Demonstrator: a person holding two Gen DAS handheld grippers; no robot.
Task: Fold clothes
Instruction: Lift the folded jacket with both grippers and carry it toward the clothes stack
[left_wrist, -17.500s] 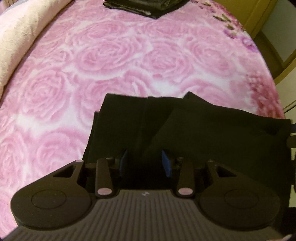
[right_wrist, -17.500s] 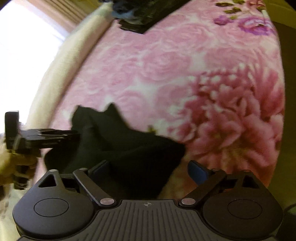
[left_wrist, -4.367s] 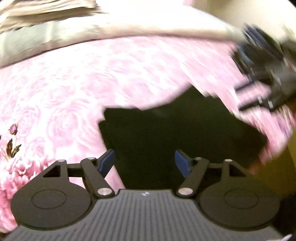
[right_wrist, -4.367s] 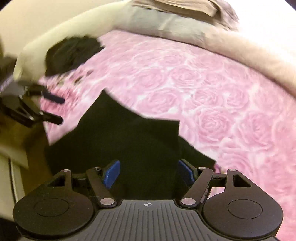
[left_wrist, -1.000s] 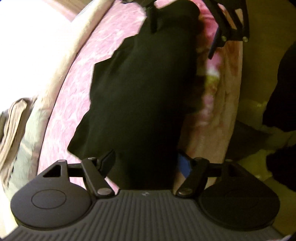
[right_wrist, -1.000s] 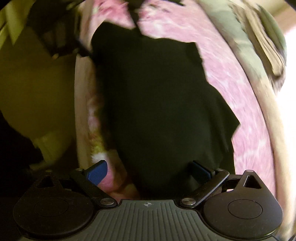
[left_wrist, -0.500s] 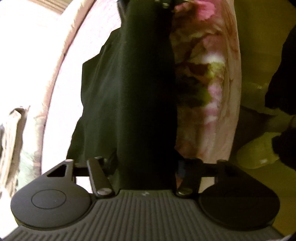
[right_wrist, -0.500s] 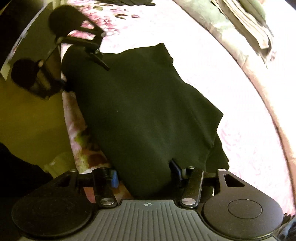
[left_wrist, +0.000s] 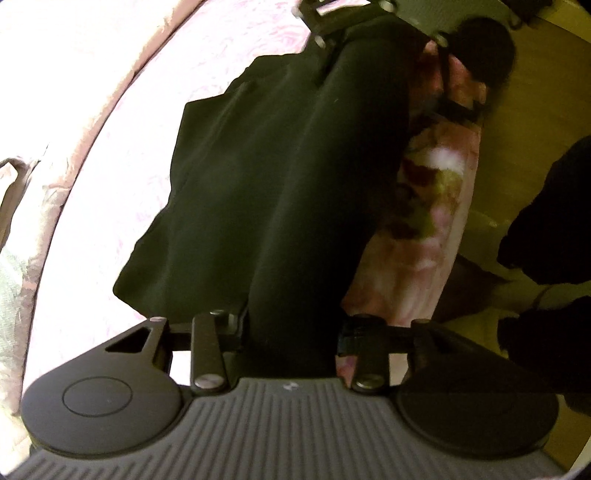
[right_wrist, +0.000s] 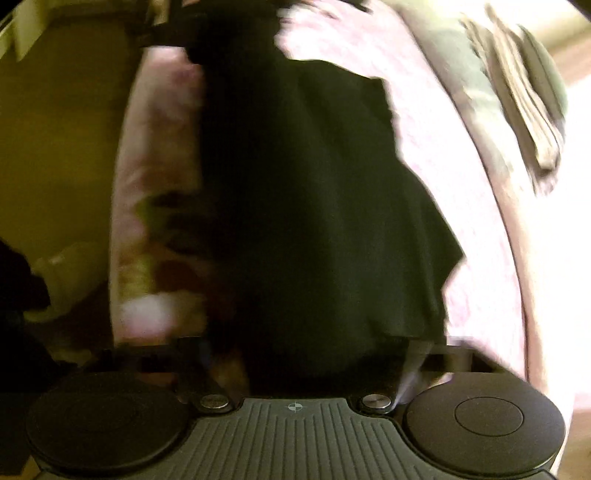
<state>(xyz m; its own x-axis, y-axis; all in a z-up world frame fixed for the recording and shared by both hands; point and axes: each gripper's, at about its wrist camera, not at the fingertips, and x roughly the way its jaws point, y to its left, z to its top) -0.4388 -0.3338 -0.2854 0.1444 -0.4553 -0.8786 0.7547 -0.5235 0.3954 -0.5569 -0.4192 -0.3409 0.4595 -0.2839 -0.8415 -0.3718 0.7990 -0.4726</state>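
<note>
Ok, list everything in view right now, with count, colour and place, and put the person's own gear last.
garment: one, black, stretched along the bed's edge between both claws.
bedspread: one, pink with flowers, under the garment, hanging over the bed's side.
folded bedding: one pile, beige and grey-green, far side of the bed.
floor: yellowish, beside the bed.
left claw: one, black, closing on the near end of the garment.
right claw: one, black, blurred, closing on the other end.

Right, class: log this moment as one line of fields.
stage: gripping garment ends | left tool: closing on black garment | right tool: closing, garment between fingers | surface: pink floral bedspread
</note>
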